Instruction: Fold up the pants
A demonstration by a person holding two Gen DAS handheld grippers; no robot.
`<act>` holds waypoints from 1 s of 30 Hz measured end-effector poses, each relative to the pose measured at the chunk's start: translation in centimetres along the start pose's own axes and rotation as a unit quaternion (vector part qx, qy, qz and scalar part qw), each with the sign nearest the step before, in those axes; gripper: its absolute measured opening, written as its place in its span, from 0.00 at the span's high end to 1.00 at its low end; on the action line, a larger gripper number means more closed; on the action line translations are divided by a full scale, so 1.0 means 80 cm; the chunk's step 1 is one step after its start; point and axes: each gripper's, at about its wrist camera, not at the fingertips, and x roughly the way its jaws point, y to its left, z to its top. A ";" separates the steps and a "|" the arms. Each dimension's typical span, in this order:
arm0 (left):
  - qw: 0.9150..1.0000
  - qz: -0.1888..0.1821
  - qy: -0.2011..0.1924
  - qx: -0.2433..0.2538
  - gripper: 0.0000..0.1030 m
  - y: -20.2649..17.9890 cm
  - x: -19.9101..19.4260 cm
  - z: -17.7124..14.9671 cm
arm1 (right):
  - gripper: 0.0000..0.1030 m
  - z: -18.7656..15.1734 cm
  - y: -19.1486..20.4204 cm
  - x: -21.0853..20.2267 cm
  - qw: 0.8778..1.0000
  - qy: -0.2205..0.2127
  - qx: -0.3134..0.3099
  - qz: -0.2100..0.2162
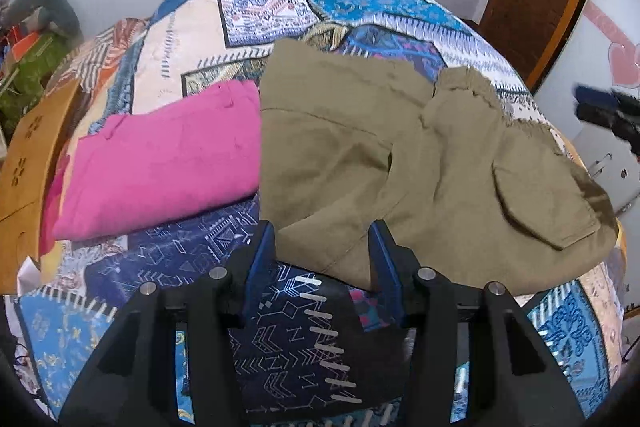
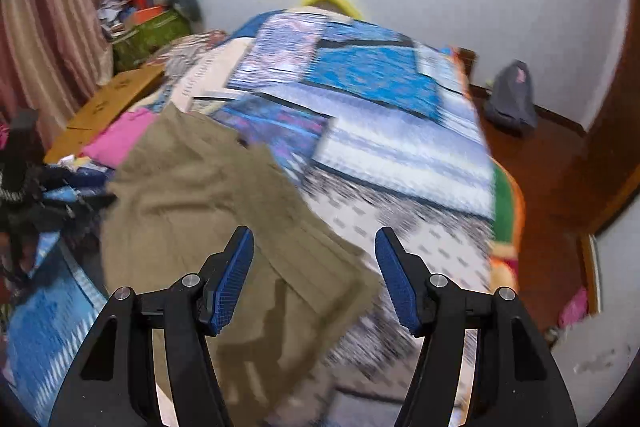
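Observation:
Khaki cargo pants [image 1: 404,167] lie partly folded on a patchwork bedspread [image 1: 340,7], flap pocket to the right. My left gripper [image 1: 322,243] is open, its blue fingers [image 1: 260,255] straddling the near hem of the pants without closing on it. In the right wrist view the same pants [image 2: 208,211] spread from centre to left, blurred by motion. My right gripper [image 2: 314,251] is open and empty above their right edge. It also shows at the right edge of the left wrist view [image 1: 608,111].
Folded pink pants [image 1: 160,163] lie left of the khaki pair. A wooden board [image 1: 32,155] stands at the bed's left side. A pile of clutter [image 2: 148,15] sits by the far wall, a grey bag [image 2: 512,99] on the wooden floor at right.

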 end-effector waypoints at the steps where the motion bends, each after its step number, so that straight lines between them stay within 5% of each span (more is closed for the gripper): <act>1: 1.000 -0.002 0.002 0.001 0.51 0.000 0.003 -0.003 | 0.42 0.006 0.006 0.012 1.000 0.005 -0.006 0.005; 8: 1.000 -0.007 0.001 0.006 0.51 0.004 0.011 -0.013 | 0.42 0.048 0.044 0.104 0.998 0.056 -0.036 0.011; 15: 1.000 -0.011 -0.008 -0.012 0.49 0.014 0.014 -0.019 | 0.42 0.058 0.045 0.138 0.995 0.082 -0.044 0.037; 22: 1.000 0.001 -0.018 -0.014 0.46 0.022 0.017 -0.025 | 0.66 0.047 0.080 0.125 0.990 0.046 -0.134 -0.017; 28: 0.999 0.016 -0.017 -0.045 0.46 0.034 0.017 -0.028 | 0.67 0.047 0.077 0.123 0.987 0.041 -0.148 -0.039; 30: 0.997 0.031 -0.016 -0.066 0.46 0.045 0.017 -0.031 | 0.79 0.046 0.078 0.120 0.985 0.030 -0.157 -0.059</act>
